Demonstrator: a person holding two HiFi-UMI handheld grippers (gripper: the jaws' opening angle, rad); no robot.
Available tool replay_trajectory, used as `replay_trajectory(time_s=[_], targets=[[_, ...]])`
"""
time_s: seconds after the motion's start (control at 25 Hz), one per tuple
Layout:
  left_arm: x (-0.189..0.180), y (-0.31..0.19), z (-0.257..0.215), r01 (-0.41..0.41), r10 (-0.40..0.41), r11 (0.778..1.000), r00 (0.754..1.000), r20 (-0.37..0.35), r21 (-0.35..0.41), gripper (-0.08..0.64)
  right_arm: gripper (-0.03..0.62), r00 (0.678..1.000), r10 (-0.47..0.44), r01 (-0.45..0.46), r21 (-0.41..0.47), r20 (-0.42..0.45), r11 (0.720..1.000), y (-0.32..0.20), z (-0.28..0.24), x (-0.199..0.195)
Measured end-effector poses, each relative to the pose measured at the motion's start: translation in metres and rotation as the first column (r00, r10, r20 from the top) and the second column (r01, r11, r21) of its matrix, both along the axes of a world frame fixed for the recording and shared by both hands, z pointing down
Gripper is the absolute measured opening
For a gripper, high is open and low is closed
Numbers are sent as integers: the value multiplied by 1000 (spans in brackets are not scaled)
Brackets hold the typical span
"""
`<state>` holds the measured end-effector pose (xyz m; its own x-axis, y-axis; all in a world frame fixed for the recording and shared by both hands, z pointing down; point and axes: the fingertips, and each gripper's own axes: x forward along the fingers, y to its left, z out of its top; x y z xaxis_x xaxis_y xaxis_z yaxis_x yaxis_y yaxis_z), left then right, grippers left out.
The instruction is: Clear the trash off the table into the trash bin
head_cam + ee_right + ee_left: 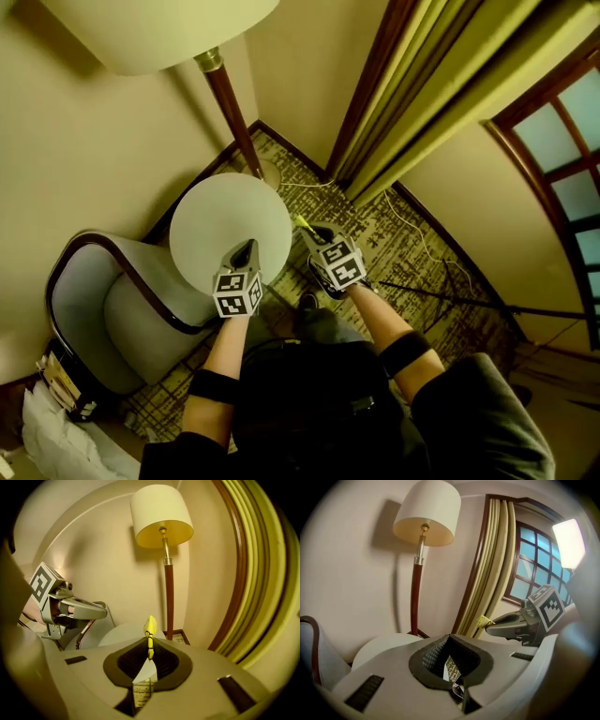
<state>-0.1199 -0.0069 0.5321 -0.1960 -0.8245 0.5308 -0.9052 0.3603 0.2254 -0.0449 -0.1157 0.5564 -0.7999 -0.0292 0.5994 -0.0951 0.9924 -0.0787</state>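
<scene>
A round white table (225,220) stands beside the armchair; its top shows bare. My left gripper (247,246) hangs over the table's near edge with its jaws shut; from its own view (451,641) only patterned carpet shows through the slit, and I make out nothing held. My right gripper (312,231) is just right of the table, shut on a small yellow wrapper (302,223). That wrapper (150,632) sticks up from between the jaws (149,645). From the left gripper view the right gripper (487,626) shows with the yellow wrapper (483,619) at its tip.
A floor lamp (230,103) stands behind the table in the corner. A grey armchair (103,309) sits to the left, with a white bag (56,441) behind it. Yellow curtains (441,84) and a window (572,150) are to the right. A cable (422,239) lies on the patterned carpet.
</scene>
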Motion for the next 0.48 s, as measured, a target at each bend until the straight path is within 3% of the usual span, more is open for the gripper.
replay_trajectory(time_s=[0.24, 0.36, 0.48], targets=[[64, -50, 10, -180, 180, 983, 983, -27, -16, 2, 43, 976, 212, -213, -29, -55, 977, -40, 25, 83], [93, -70, 20, -290, 289, 957, 957, -40, -29, 2, 43, 945, 316, -321, -46, -81, 946, -47, 40, 120], [124, -86, 32, -407, 405, 912, 913, -53, -43, 2, 43, 900, 424, -432, -69, -101, 899, -47, 55, 154]])
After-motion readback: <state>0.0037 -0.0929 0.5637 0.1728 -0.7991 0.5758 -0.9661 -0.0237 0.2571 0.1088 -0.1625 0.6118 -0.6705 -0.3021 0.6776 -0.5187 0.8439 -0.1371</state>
